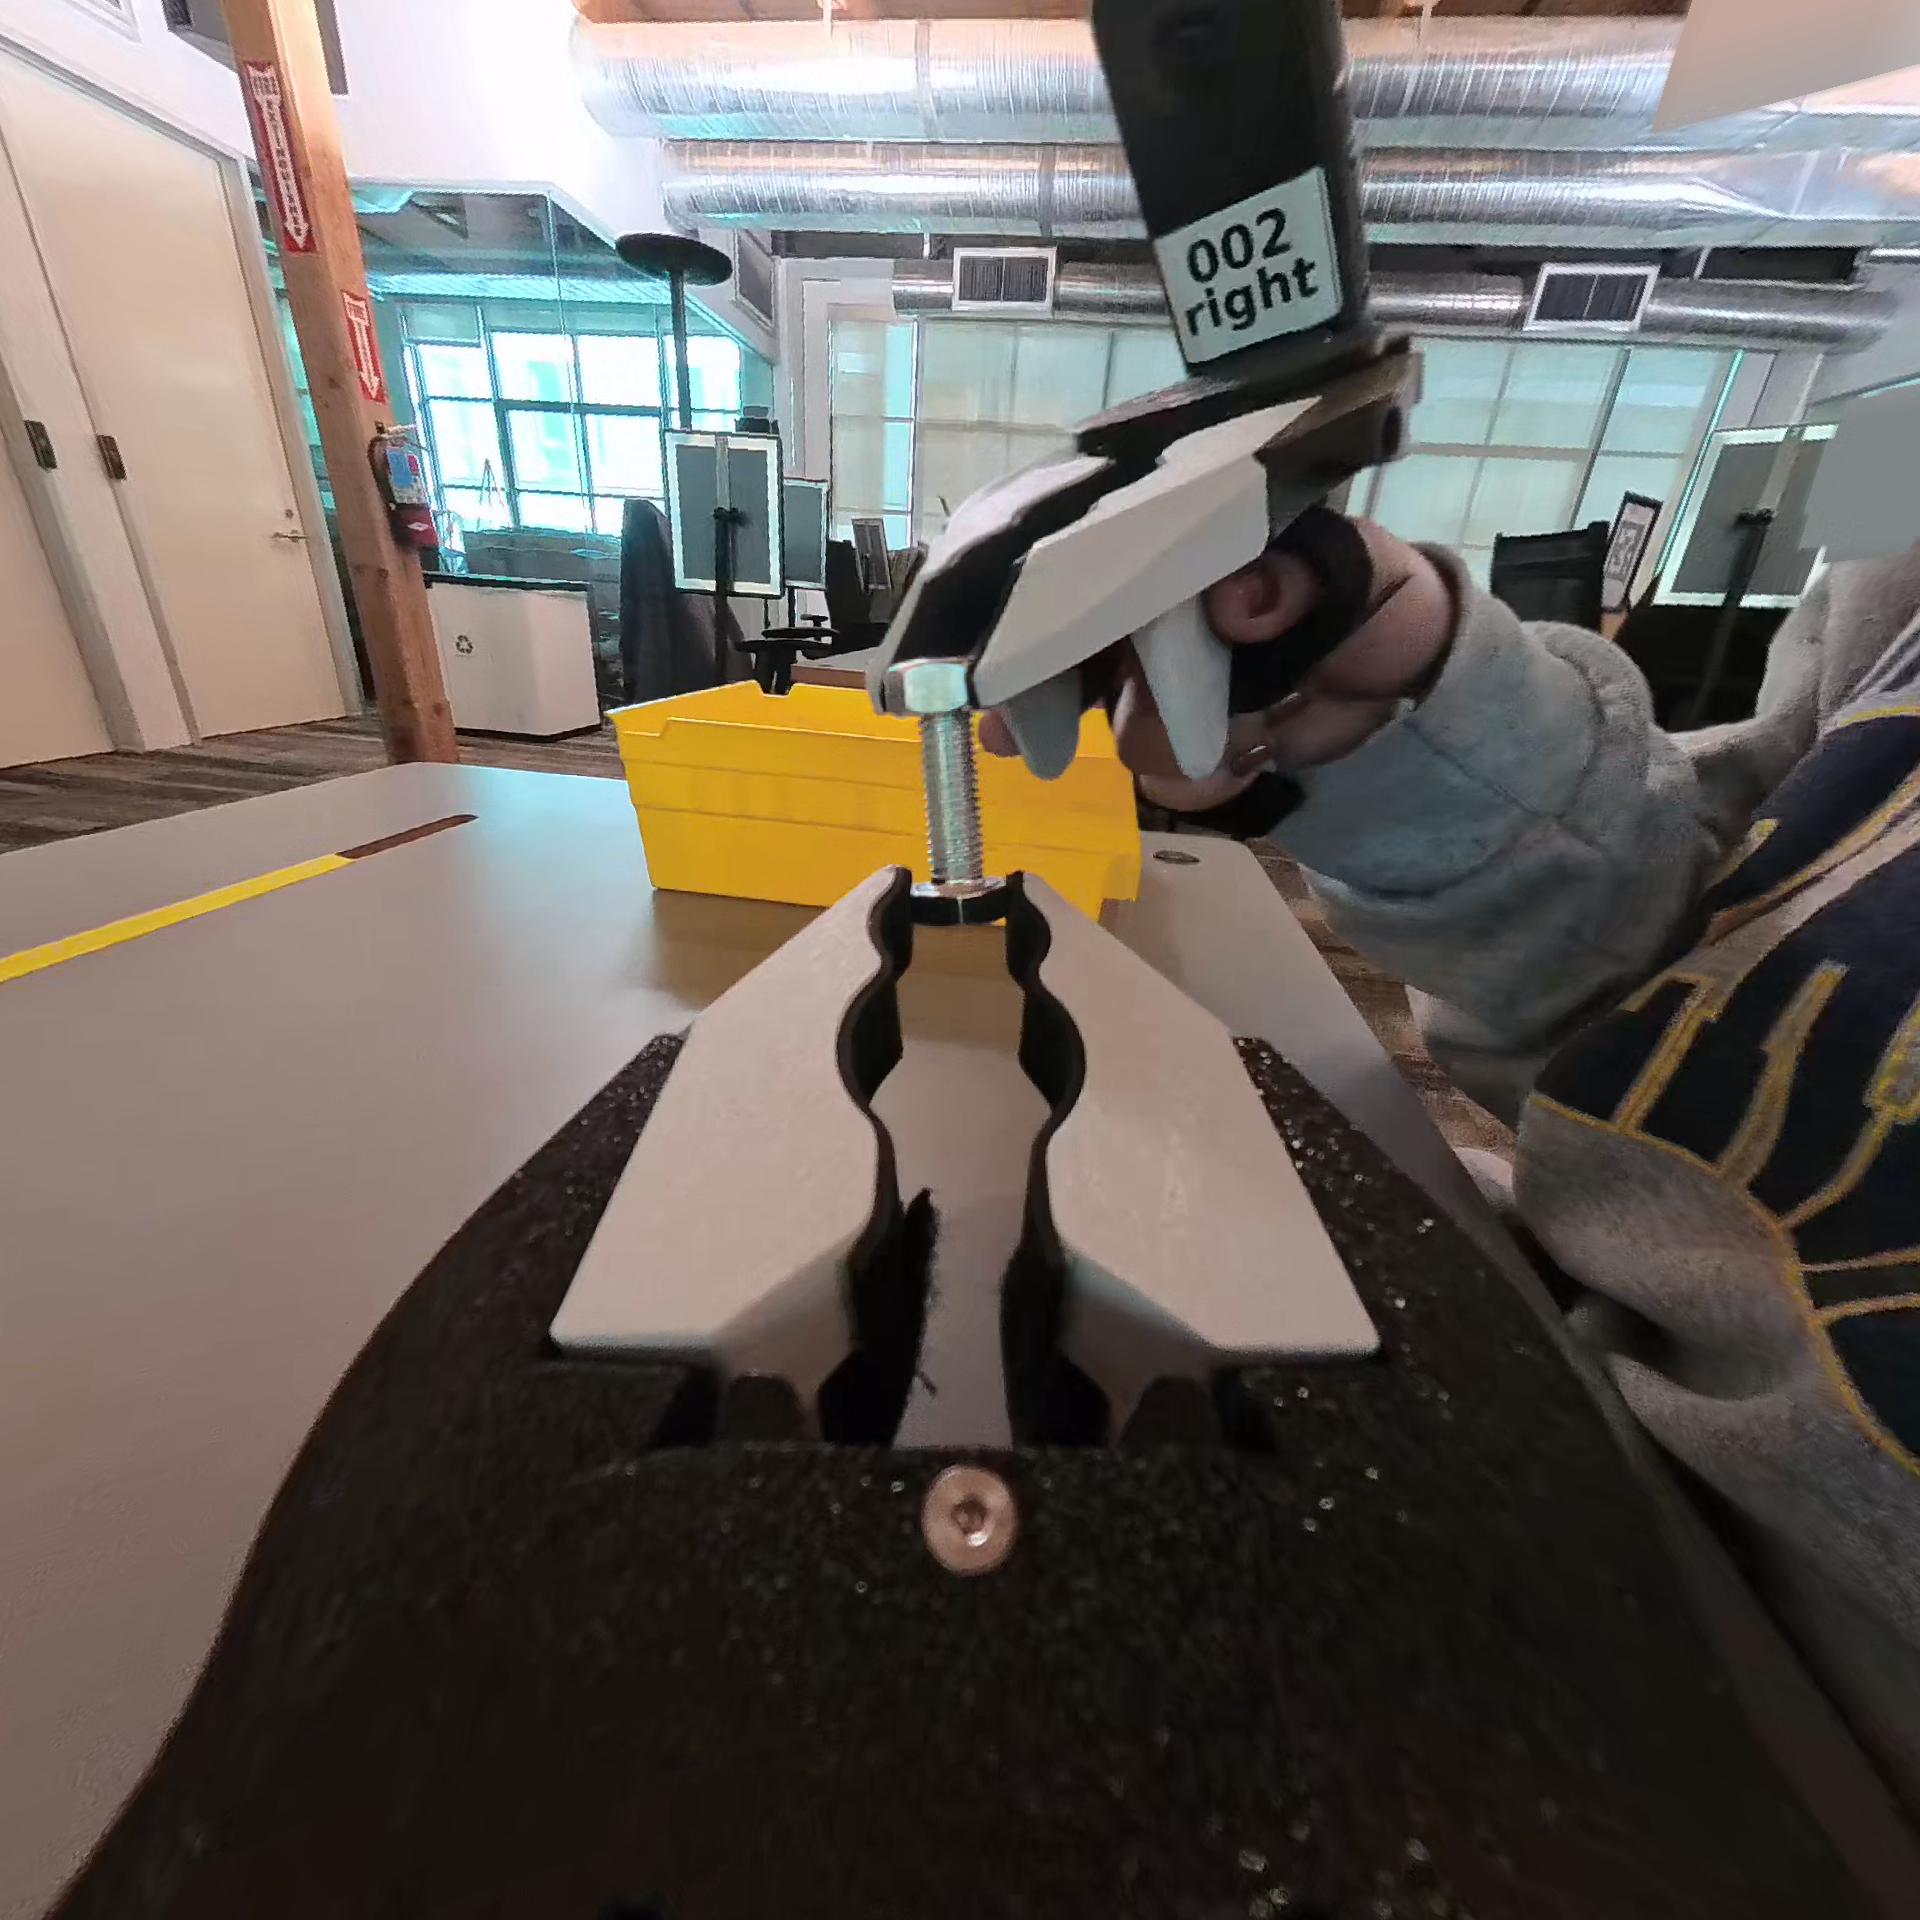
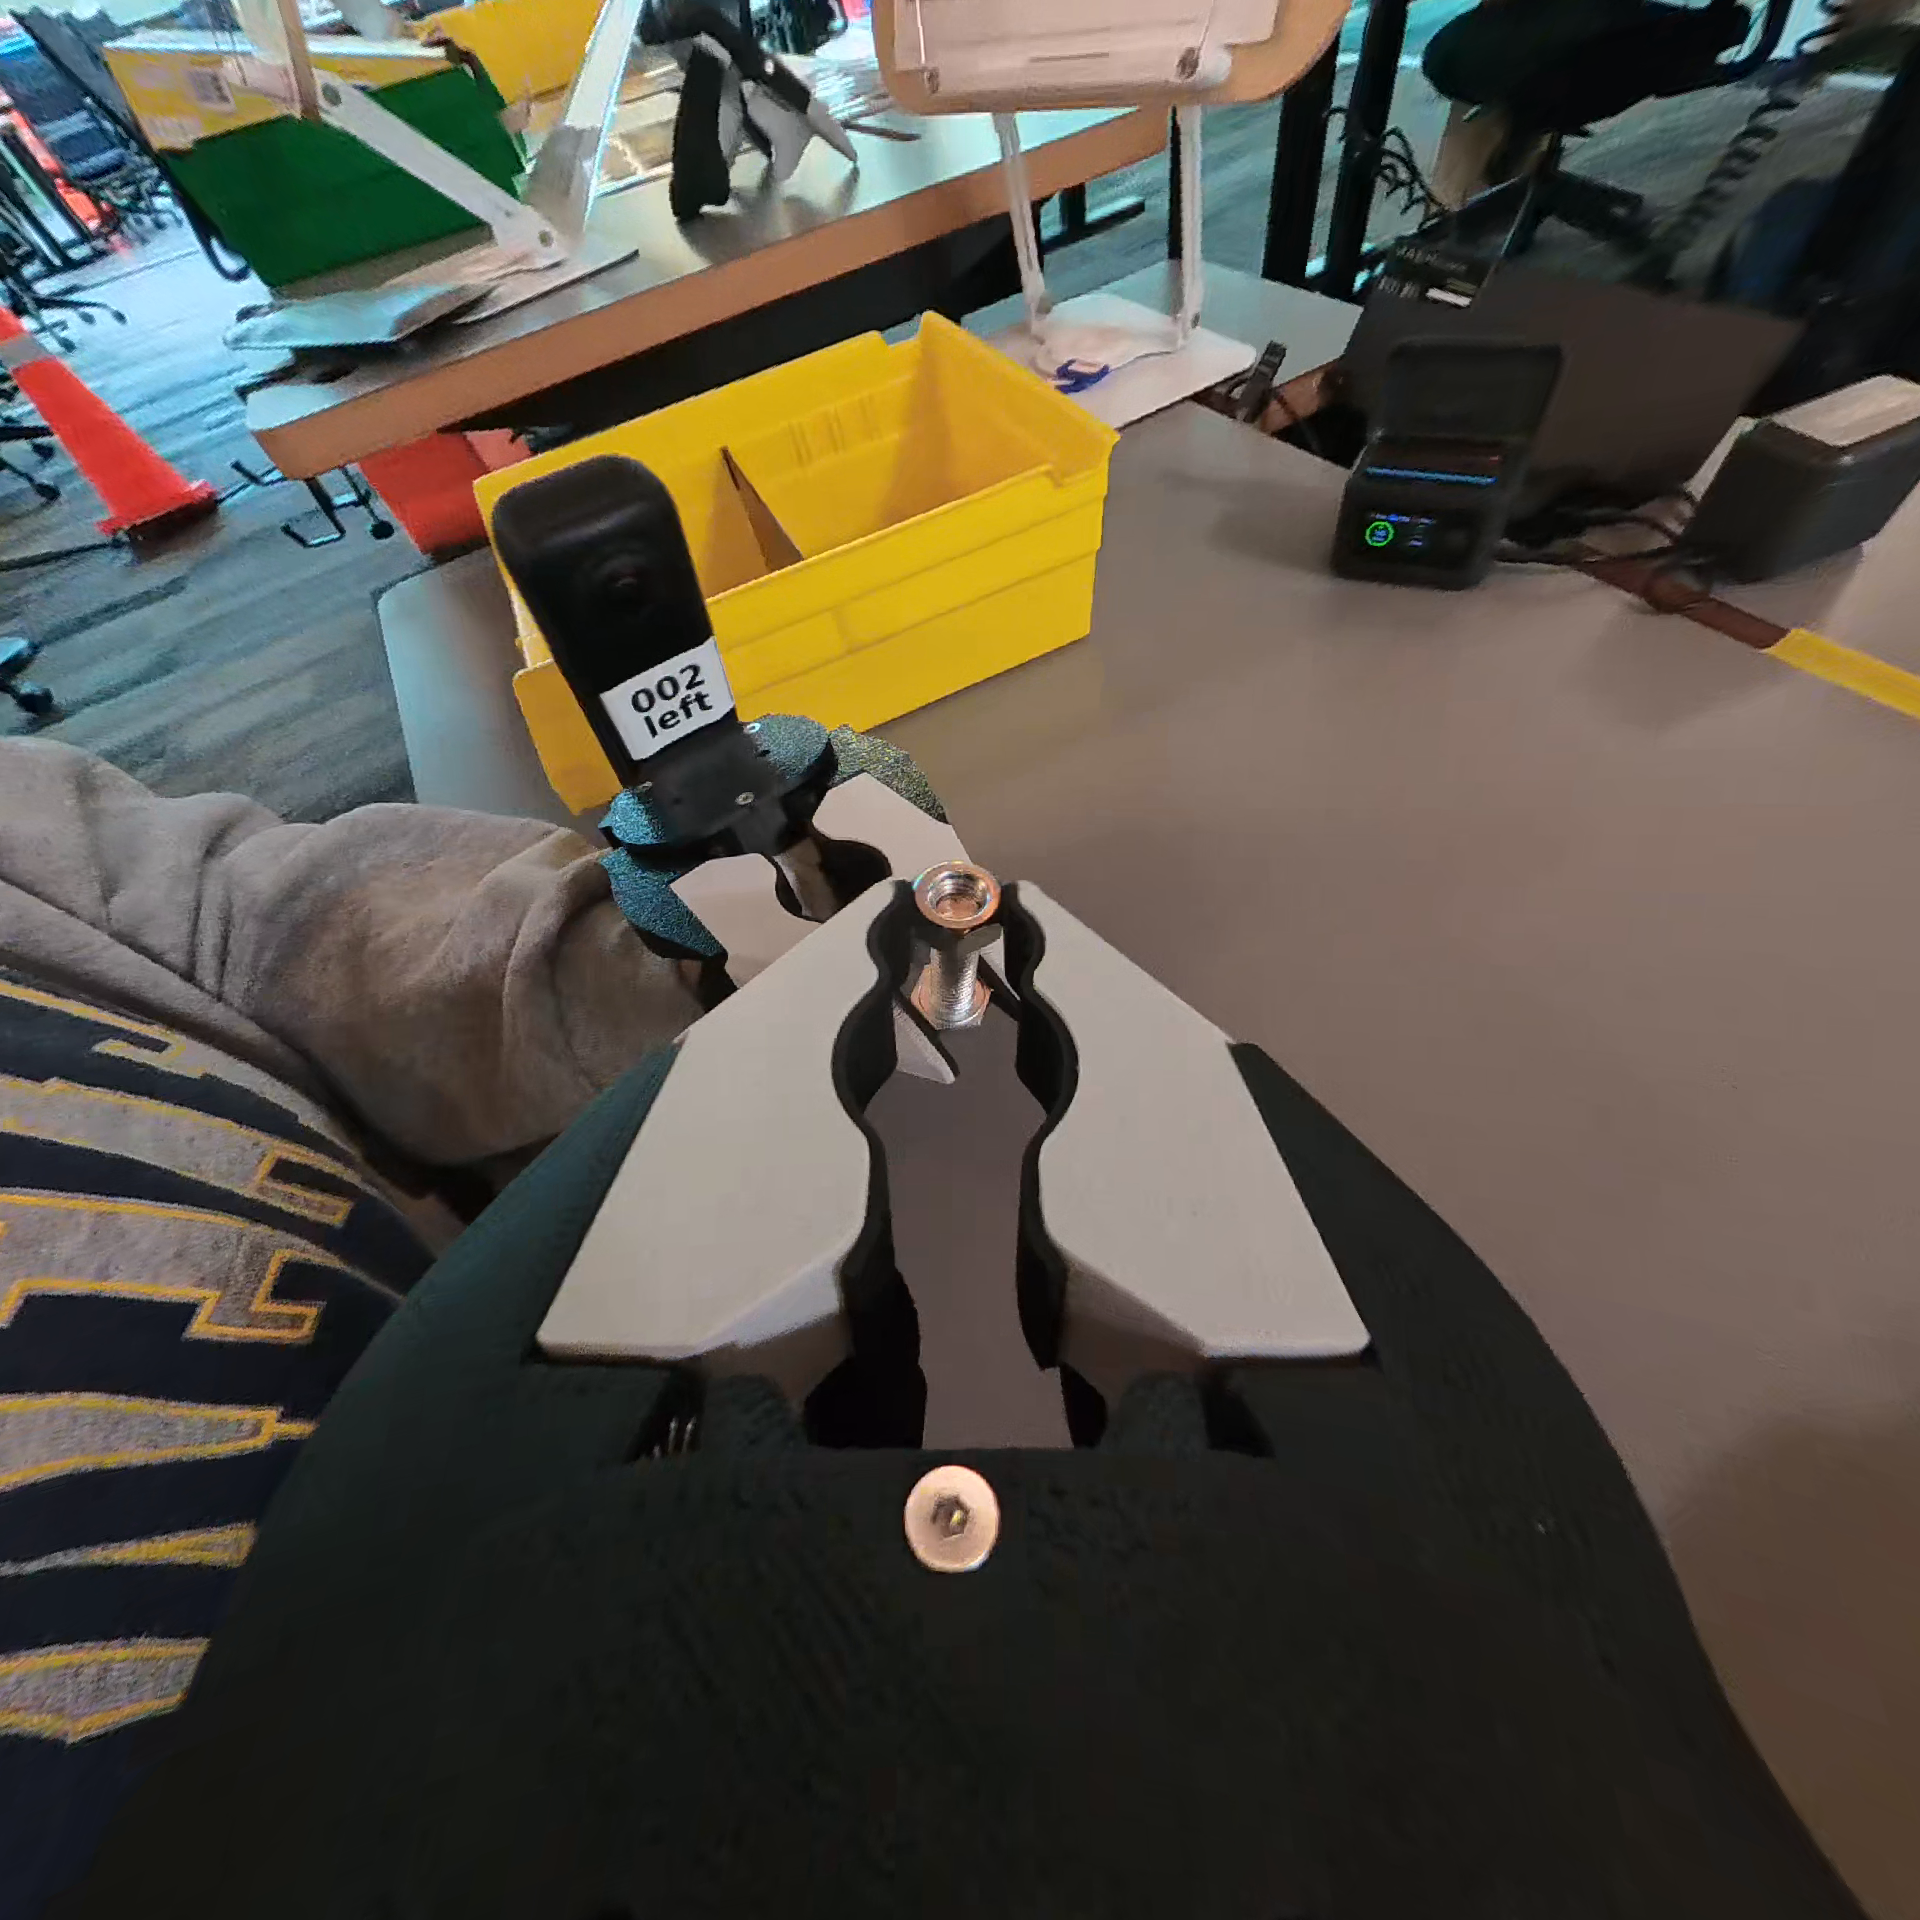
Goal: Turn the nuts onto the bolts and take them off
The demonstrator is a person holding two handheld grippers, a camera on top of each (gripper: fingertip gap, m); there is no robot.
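We see our left gripper [image 1: 958, 902] clamped on the bolt [image 1: 951, 800] head at its fingertips, shaft standing upright, our right gripper [image 2: 956, 912] above it pinching the nut [image 2: 956, 898] at the shaft's top, yellow bin [image 1: 810, 800] just beyond both.

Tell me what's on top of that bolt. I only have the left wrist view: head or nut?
Observer: A nut. The right wrist view looks down into an open hole through it. It sits in the right claw, at the tip of the bolt.
Operator: Anything in the yellow bin?
Observer: The bin has a divider inside; what shows of its inside looks empty.
Operator: Anything else on the table?
Observer: A small black device with a lit screen, on the table toward the picture's right of the bin.
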